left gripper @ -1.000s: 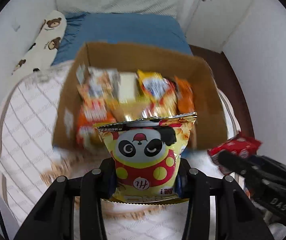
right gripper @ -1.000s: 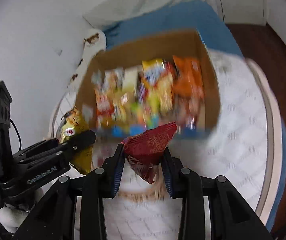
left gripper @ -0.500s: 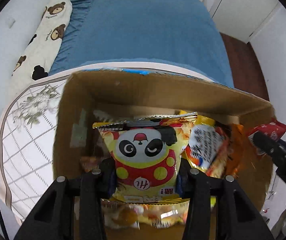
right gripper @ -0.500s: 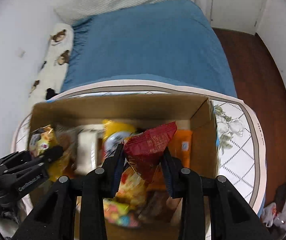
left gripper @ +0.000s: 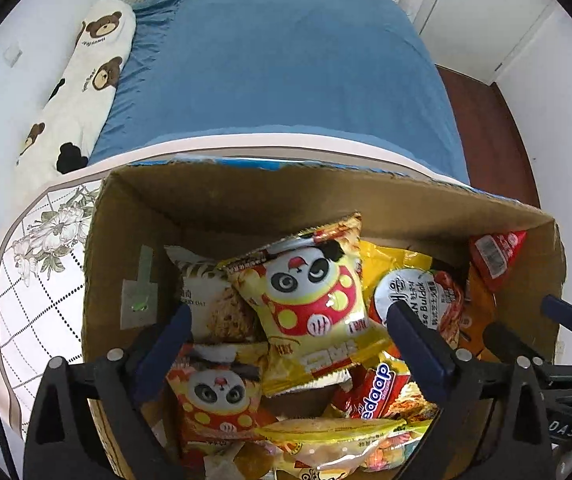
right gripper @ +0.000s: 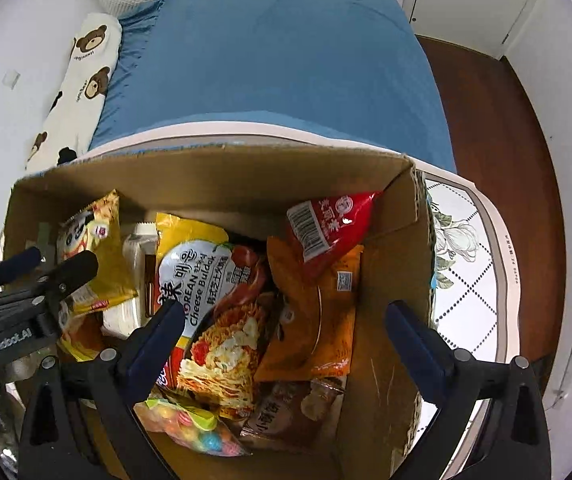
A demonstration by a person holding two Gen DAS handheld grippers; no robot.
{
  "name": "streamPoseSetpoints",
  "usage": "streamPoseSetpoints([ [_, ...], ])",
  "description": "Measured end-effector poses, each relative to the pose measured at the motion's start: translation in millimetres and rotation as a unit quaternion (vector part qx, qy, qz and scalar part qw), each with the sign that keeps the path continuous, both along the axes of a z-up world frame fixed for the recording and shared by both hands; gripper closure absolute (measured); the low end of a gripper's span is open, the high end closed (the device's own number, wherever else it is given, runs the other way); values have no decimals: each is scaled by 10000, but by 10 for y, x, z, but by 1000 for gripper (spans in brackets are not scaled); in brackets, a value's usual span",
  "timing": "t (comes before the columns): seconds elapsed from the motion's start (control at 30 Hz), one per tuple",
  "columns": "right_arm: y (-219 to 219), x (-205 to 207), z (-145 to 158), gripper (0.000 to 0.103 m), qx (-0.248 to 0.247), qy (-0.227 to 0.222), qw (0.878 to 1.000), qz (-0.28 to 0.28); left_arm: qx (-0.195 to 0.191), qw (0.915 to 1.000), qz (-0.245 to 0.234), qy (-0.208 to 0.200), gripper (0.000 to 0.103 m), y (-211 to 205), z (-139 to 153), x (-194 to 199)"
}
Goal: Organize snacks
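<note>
A cardboard box [left gripper: 245, 196] full of snack packets sits on a quilted cloth. My left gripper [left gripper: 288, 324] is open over the box; the yellow panda packet [left gripper: 310, 292] lies loose between its fingers on the pile. My right gripper [right gripper: 286, 320] is open too; the red packet [right gripper: 326, 224] leans against the box's far right corner on an orange packet [right gripper: 318, 312]. The red packet also shows in the left wrist view [left gripper: 496, 252]. A Korean Cheese Buldak noodle packet [right gripper: 213, 288] lies in the middle.
A second panda packet [left gripper: 217, 396] and a candy bag [right gripper: 193, 424] lie near the box's front. The white quilted cloth [left gripper: 37, 288] surrounds the box. Behind it are a blue bed [left gripper: 286, 72], a bear-print pillow [left gripper: 81, 80] and a wooden floor [right gripper: 494, 120] to the right.
Both grippers opened over the box and let go: the panda packet dropped onto the pile and the red packet fell against the far right corner.
</note>
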State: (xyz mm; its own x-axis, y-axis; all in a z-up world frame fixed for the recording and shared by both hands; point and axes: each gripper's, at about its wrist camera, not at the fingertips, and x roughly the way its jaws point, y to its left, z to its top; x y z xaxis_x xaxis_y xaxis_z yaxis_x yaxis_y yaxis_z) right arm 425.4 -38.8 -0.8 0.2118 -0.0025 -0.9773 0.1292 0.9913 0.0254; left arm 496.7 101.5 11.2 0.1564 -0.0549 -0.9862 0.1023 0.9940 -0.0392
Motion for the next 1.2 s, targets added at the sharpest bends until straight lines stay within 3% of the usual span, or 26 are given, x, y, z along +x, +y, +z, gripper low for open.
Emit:
streamPoseSetpoints([
  [0.27, 14, -195, 135, 1, -44, -184, 9998, -91, 52, 9997, -81, -209, 3, -25, 162, -199],
  [0.6, 93, -611, 589, 1, -92, -725, 9973, -89, 73, 9957, -82, -917, 3, -7, 703, -636],
  [1.2, 482, -2404, 1628, 1, -317, -2138, 9762, 189, 42, 9761, 222, -2162, 3, 272, 1705, -2305],
])
